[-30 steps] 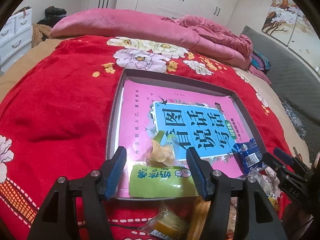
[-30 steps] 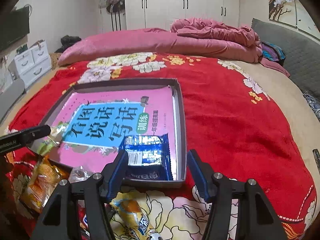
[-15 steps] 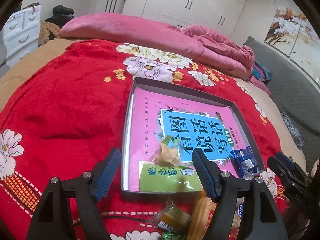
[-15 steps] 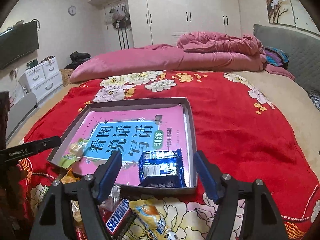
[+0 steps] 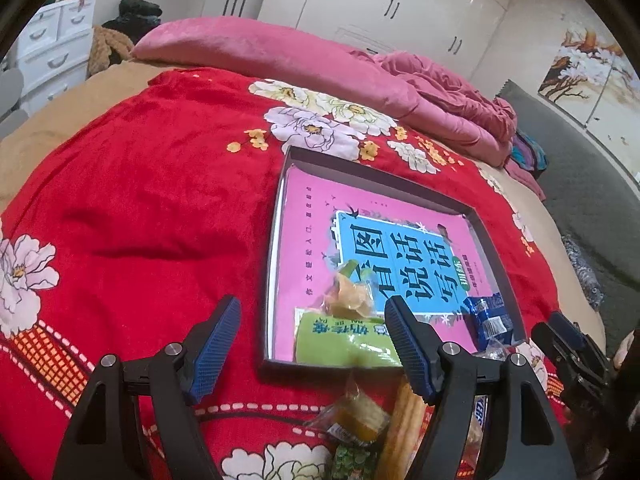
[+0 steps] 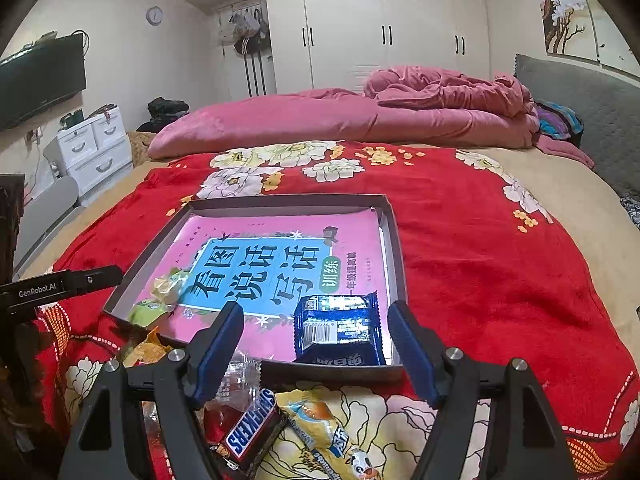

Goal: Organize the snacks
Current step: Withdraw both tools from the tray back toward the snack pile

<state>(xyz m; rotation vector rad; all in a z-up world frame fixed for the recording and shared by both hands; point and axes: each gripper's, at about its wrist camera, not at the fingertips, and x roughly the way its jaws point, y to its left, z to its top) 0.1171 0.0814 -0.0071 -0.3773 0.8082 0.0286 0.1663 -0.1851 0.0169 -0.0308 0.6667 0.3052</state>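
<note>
Red blanket (image 6: 480,264); Snickers bar (image 6: 250,434) only in right view.

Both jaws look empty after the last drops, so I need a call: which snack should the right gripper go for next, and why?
Probably lower the right gripper, jaws open and empty, onto the brown Snickers bar. It lies on the red floral blanket just below the jaws, outside the shallow grey tray, which already holds the blue foil packet.
</note>
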